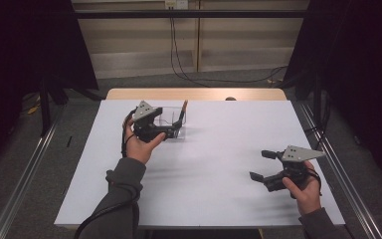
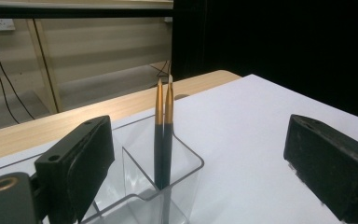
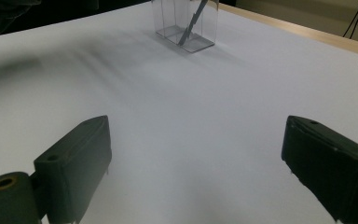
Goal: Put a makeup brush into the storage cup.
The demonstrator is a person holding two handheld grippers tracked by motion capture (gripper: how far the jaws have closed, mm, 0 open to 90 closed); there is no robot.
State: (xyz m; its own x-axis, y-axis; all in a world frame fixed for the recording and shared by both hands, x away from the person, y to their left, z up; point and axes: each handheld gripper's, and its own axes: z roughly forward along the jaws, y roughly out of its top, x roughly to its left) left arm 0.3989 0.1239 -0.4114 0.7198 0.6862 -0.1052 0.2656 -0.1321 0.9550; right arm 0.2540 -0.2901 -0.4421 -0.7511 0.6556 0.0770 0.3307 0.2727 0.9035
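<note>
Left gripper view, gripper [image 2: 200,172] wide open, empty

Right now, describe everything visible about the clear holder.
The holder is a clear, plastic-looking box with inner dividers, open on top, upright on the white table near its far edge. Two dark pens with gold tops lean in one compartment. The left gripper, open, is right beside it.
</note>
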